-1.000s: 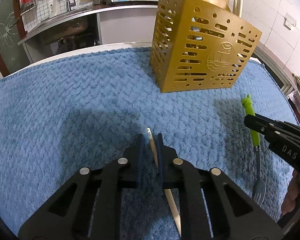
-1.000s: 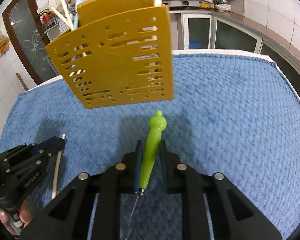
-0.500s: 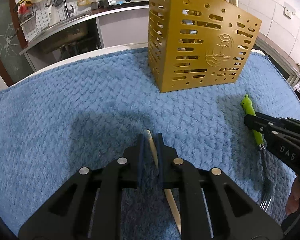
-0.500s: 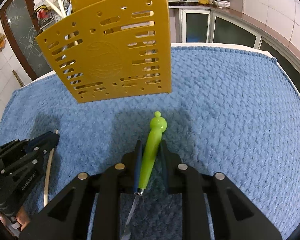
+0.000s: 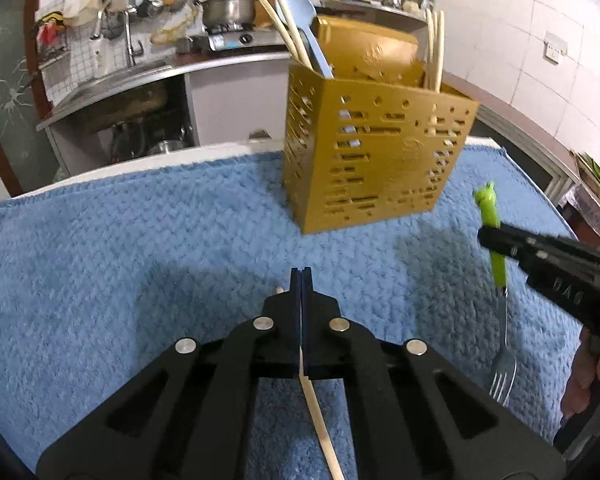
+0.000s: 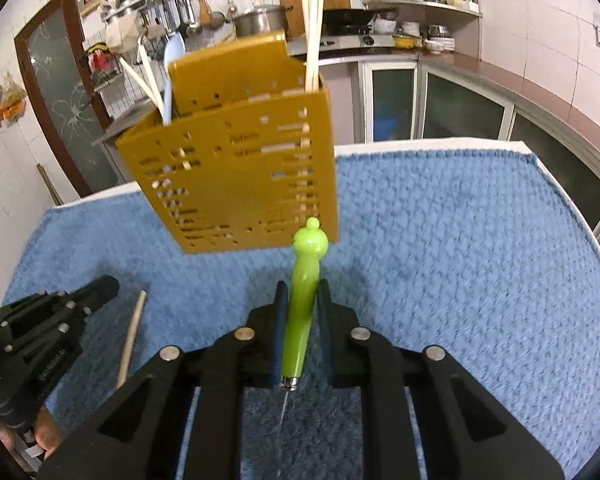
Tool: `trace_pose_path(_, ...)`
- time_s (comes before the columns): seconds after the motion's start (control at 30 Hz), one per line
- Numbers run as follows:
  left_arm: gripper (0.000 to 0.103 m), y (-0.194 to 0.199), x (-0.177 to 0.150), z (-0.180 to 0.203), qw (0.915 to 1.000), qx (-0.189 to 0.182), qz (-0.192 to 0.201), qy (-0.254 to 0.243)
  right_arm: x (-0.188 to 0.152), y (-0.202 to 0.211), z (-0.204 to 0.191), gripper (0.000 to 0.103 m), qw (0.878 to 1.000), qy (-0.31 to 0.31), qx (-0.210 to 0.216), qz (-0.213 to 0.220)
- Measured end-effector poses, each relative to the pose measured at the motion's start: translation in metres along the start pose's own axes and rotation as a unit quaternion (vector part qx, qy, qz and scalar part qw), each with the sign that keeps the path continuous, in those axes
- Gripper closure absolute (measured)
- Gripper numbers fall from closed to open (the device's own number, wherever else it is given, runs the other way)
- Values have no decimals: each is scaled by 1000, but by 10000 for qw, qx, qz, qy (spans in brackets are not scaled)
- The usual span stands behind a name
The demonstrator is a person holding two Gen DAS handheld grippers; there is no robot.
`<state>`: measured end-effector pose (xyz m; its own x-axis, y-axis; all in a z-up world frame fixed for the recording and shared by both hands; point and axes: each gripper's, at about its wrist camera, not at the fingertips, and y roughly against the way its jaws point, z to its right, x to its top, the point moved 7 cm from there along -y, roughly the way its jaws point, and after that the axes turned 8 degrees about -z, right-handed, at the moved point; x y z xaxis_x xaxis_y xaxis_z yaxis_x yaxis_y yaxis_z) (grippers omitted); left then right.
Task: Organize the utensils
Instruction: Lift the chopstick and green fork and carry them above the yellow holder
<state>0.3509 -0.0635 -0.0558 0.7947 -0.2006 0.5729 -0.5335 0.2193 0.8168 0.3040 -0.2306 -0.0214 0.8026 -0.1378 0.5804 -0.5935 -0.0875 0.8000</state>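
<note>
With your left gripper (image 5: 301,276) pinching the pale wooden chopstick (image 5: 320,420) and your right gripper (image 6: 302,300) pinching the green-handled metal fork (image 6: 302,300), lift both toward the perforated mustard-yellow plastic holder (image 5: 372,164) at 12 o'clock.

Both wrist cams sit low over the blue towel (image 5: 140,248), each facing the yellow holder (image 5: 376,152) at 12 o'clock, and both catch it close.

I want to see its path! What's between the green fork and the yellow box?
Only bare blue towel between fork and box, in the right wrist view.
</note>
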Motion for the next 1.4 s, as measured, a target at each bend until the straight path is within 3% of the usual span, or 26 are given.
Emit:
trace_pose_path(0.13, 103, -20, -9, -4, 9986, 1, -497, 166, 1, 0, 1, 88, 10000, 1, -13, -29)
trace_pose_path(0.23, 103, -27, -12, -9, 9975, 101, -648, 279, 0, -4, 6, 88, 10000, -8, -15, -79)
trace_pose_path(0.27, 98, -27, -12, -10, 9973, 115, -665, 300, 1, -4, 7, 88, 10000, -19, -11, -95)
trace_pose_path(0.3, 86, -27, -12, -12, 9971, 134, -673, 321, 0, -5, 8, 88, 9999, -22, -11, -104)
trace_pose_path(0.37, 77, -27, -12, -13, 9971, 147, -684, 306, 0, -7, 8, 88, 9999, -12, -21, -136)
trace_pose_path(0.53, 78, -36, -17, -11, 9956, 133, -899, 244, -2, -12, 10, 88, 9998, -35, -14, -175)
trace_pose_path(0.7, 88, -42, -14, -8, 9953, 243, -925, 145, -3, -17, 11, 88, 9997, -84, 25, -226)
trace_pose_path(0.83, 95, -44, -11, -5, 9958, 264, -865, 99, -4, -17, 10, 88, 9998, -90, 50, -179)
trace_pose_path(0.93, 97, -40, -9, -8, 9963, 79, -797, 299, -3, -14, 10, 88, 9998, -101, 59, -130)
trace_pose_path(1.4, 99, 30, 10, -26, 9978, -99, 321, 568, 7, 17, 6, 90, 9991, -60, 212, 362)
